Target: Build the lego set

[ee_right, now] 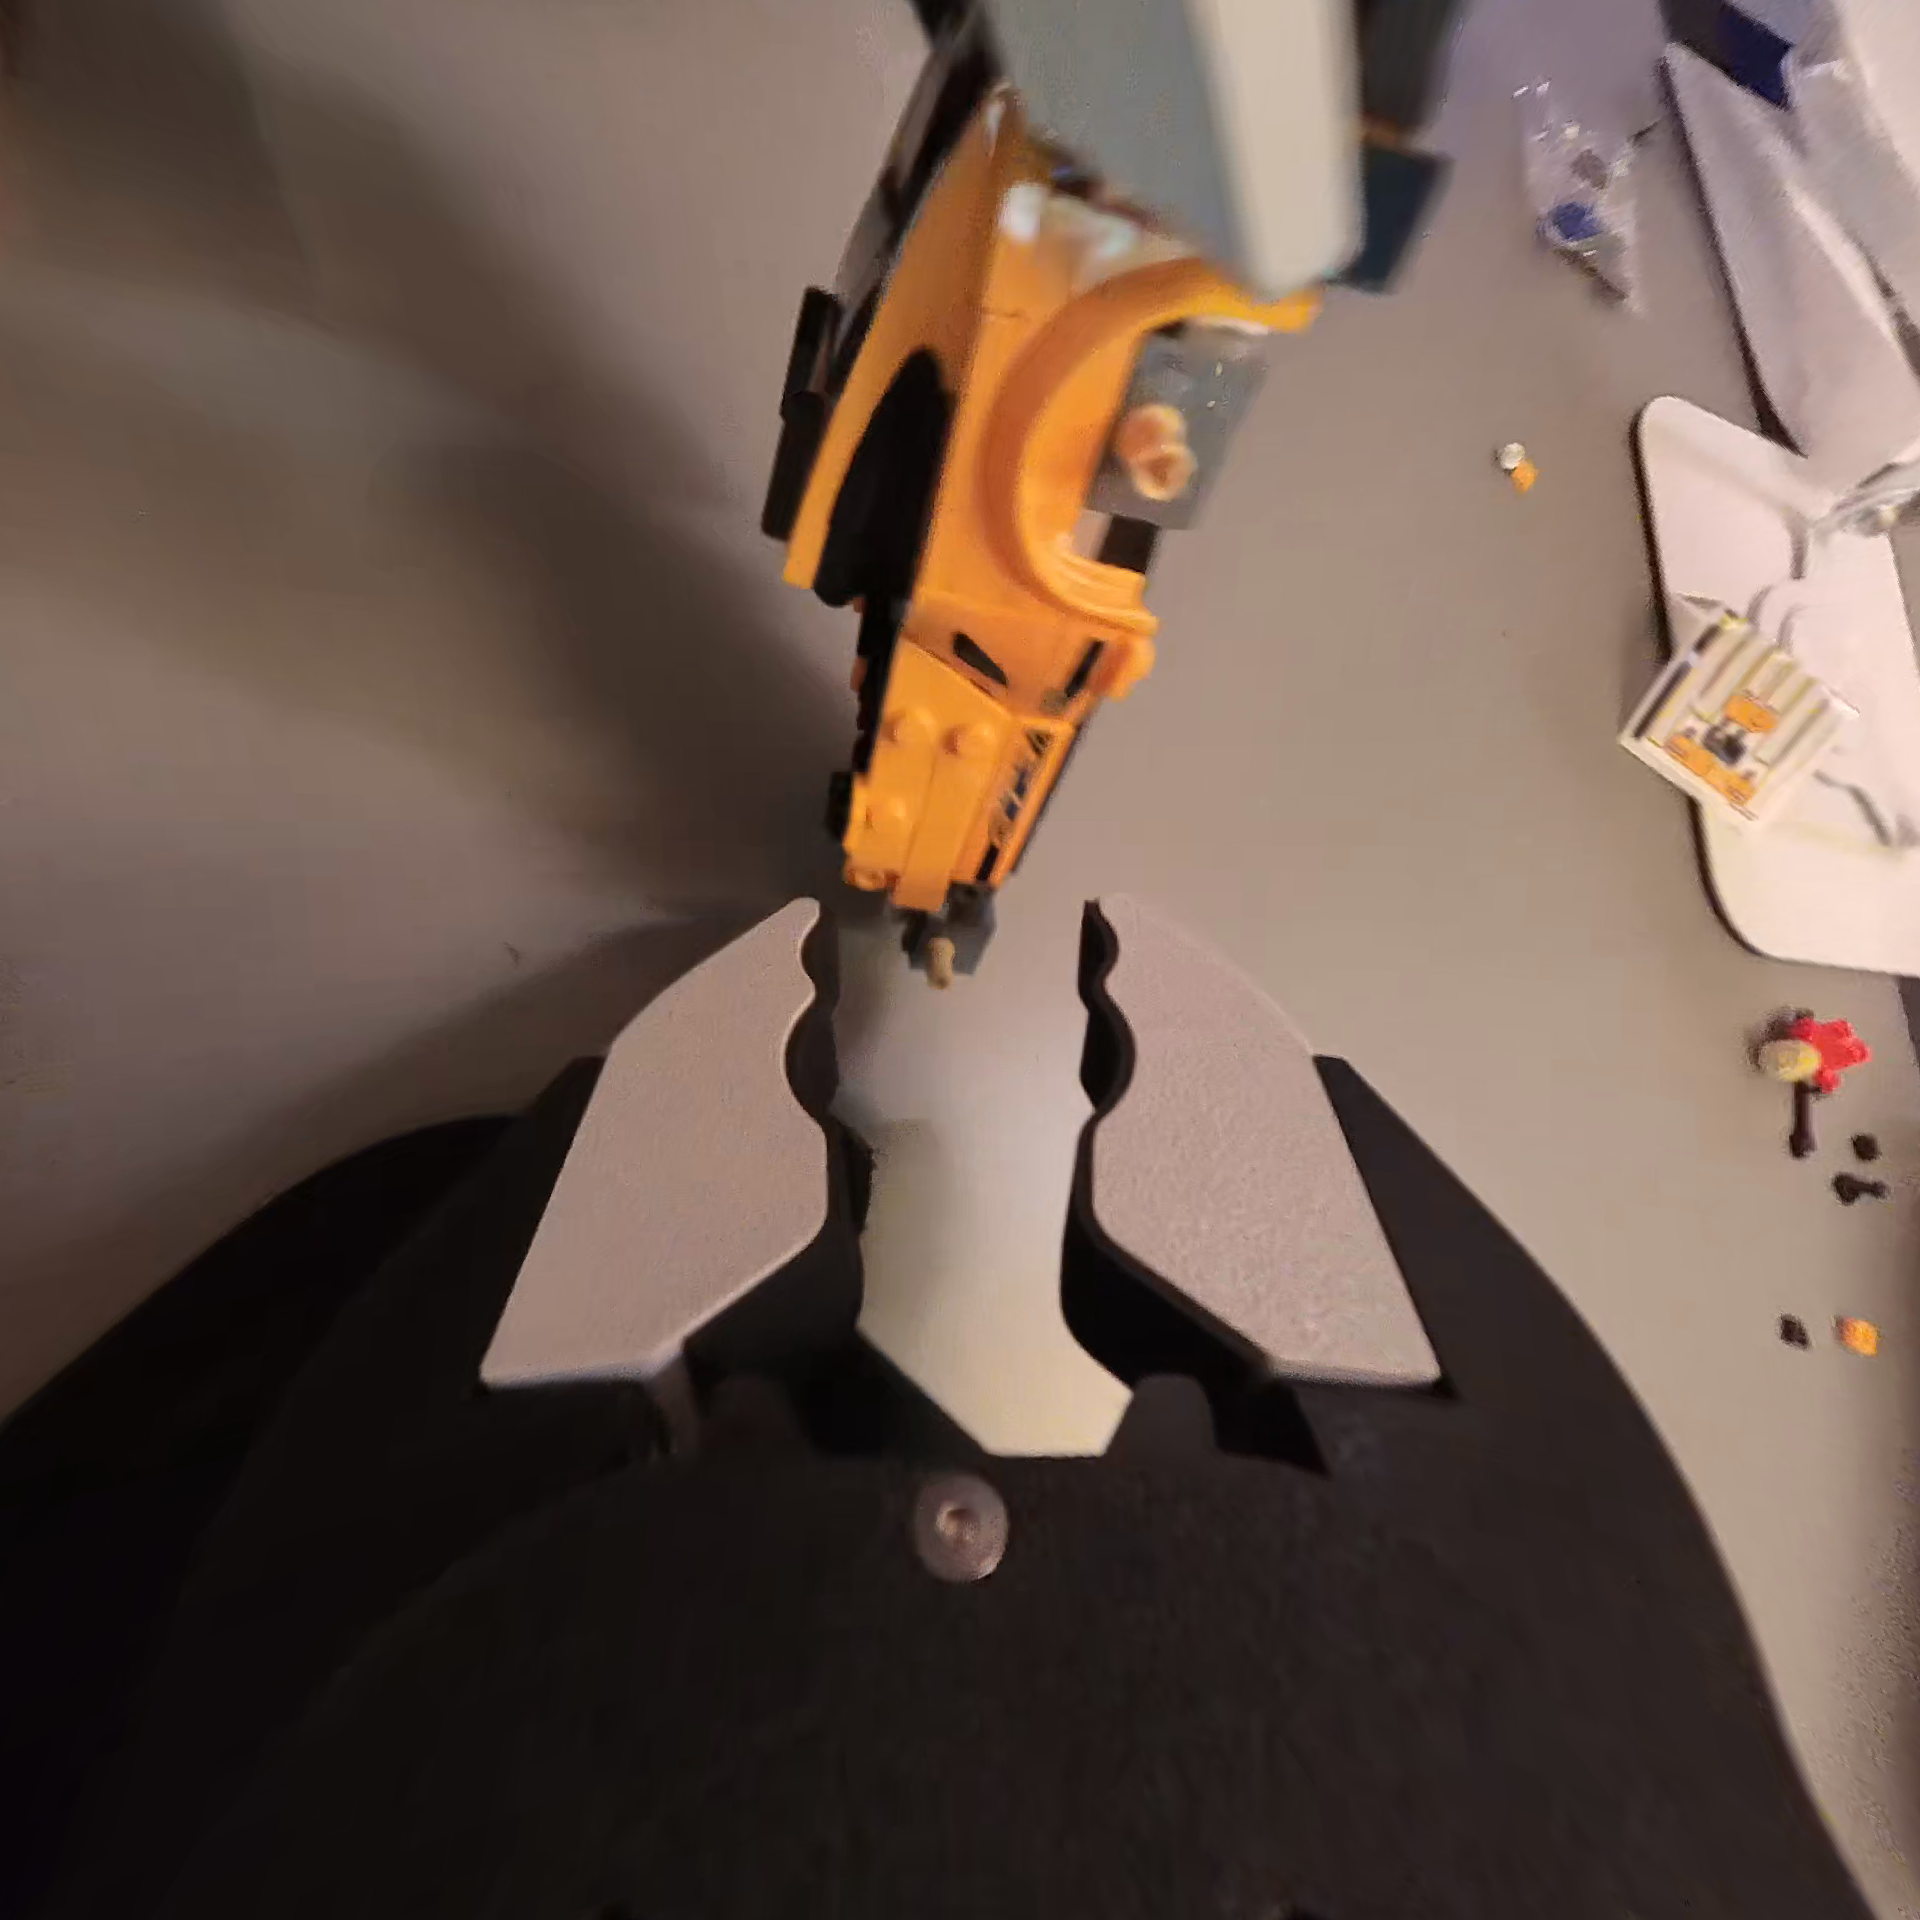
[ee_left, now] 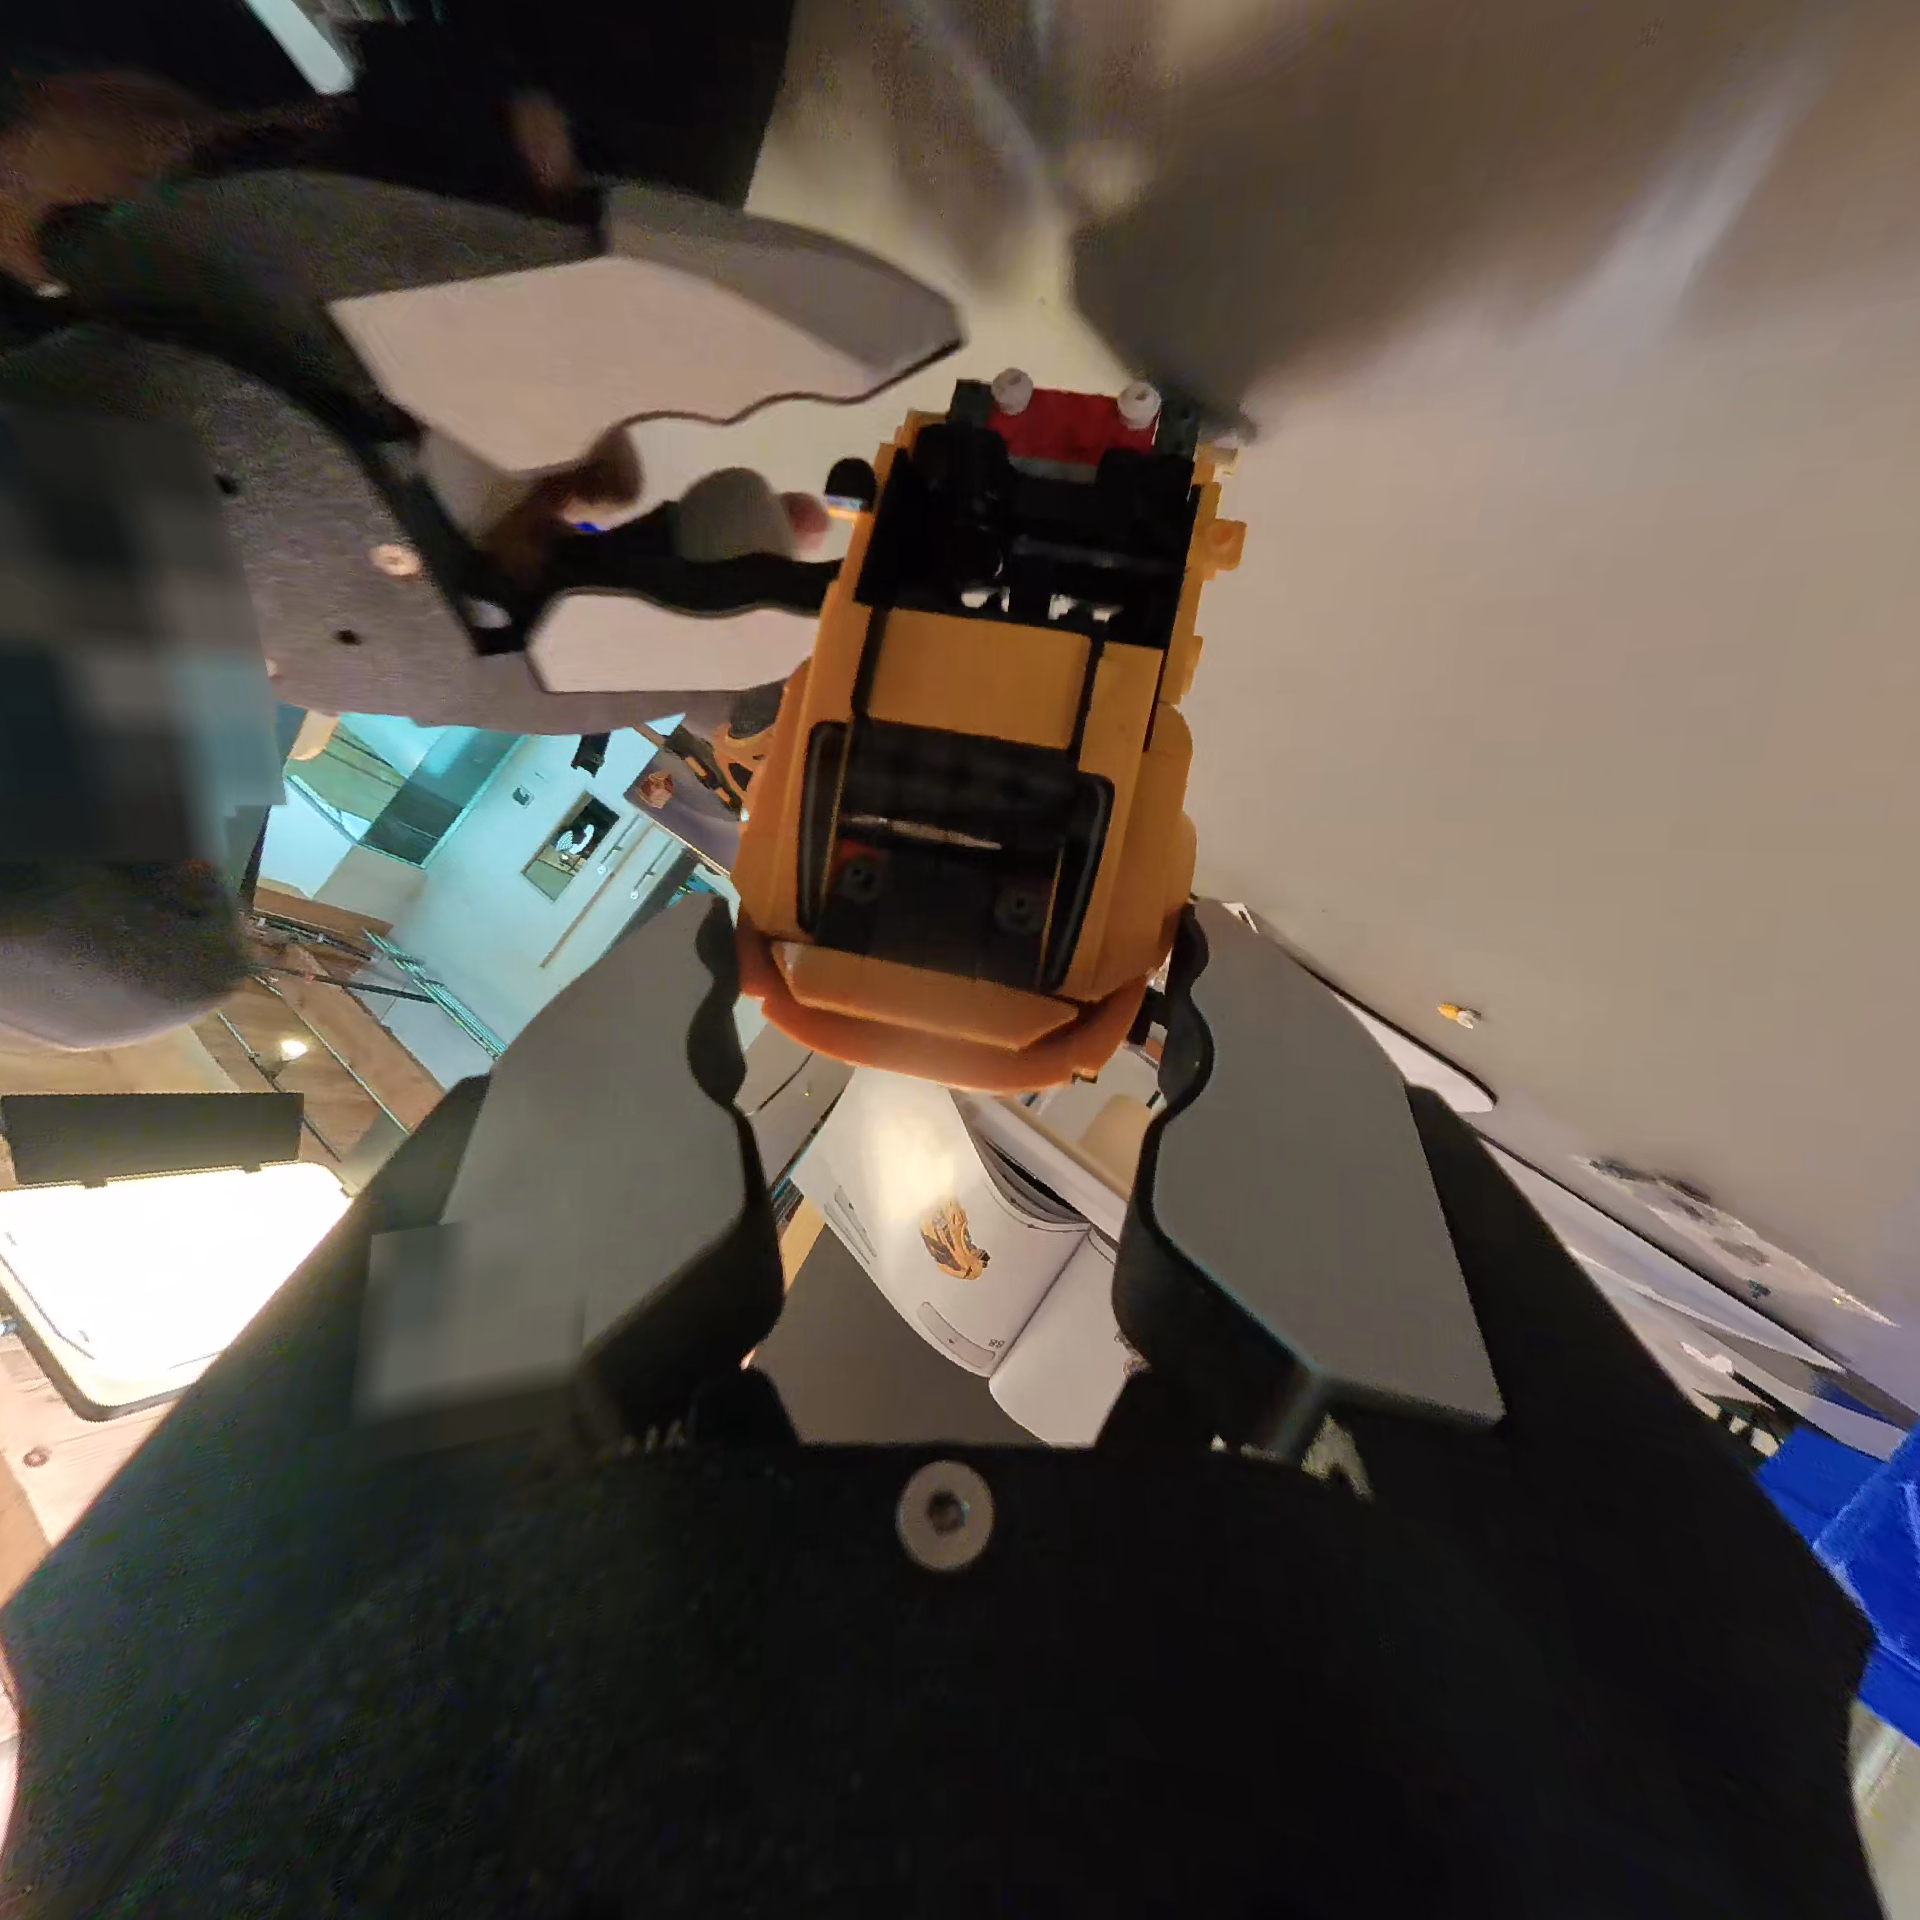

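Observation:
My left gripper [ee_left: 956, 982] is shut on an orange and black brick-built toy car [ee_left: 987, 707]. Its dark fingers [ee_left: 623, 1122] press the car's near end from both sides and hold it off the grey table [ee_right: 416, 520]. In the right wrist view the car [ee_right: 966, 520] hangs nose-down, with the left gripper's finger [ee_right: 1195, 125] on its far end. My right gripper [ee_right: 951, 935] is open and holds nothing. A small tan pin [ee_right: 940, 961] on the car's tip sits just ahead of its grey fingertips, untouched. The right gripper's grey fingers [ee_left: 644, 353] show beside the car in the left wrist view.
A white sheet [ee_right: 1766, 904] with a small printed tile [ee_right: 1725, 727] lies at the right. Loose red and black pieces [ee_right: 1813, 1049], a small orange piece [ee_right: 1855, 1335] and clear bags [ee_right: 1590, 177] lie on the table. A white booklet [ee_left: 966, 1247] and blue things [ee_left: 1860, 1507] show below.

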### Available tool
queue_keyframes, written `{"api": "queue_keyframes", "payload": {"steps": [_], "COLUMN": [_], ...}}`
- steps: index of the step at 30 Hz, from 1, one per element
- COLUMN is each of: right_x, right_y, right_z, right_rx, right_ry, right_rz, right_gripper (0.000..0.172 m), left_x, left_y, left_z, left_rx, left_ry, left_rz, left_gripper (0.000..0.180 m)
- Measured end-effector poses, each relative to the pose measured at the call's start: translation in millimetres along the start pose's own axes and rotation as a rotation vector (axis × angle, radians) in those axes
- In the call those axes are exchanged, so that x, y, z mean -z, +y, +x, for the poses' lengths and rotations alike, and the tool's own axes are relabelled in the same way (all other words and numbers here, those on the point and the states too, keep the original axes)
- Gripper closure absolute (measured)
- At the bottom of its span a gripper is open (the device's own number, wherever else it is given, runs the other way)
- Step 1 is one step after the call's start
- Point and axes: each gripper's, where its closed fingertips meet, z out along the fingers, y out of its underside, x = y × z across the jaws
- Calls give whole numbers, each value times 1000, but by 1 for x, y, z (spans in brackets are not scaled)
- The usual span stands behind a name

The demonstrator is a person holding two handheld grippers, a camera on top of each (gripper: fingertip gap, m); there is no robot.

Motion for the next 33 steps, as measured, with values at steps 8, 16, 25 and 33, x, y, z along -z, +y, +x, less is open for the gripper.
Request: {"api": "queue_keyframes", "payload": {"steps": [8,16,25,33], "right_x": [-7,28,27,83], "right_y": [-13,-39,-43,-89], "right_z": [48,97,108,160], "right_rx": [231,429,470,617], "right_ry": [358,786,816,1079], "right_rz": [51,77,60,73], "right_gripper": [144,142,142,142], "left_x": [3,7,5,17], "left_y": [4,19,25,68], "left_z": [-14,-39,-37,-69], "left_rx": [-49,-135,-180,-247], "left_ry": [-88,-178,-188,-263], "left_rz": [-25,-56,-48,-117], "left_gripper": [101,101,101,102]}}
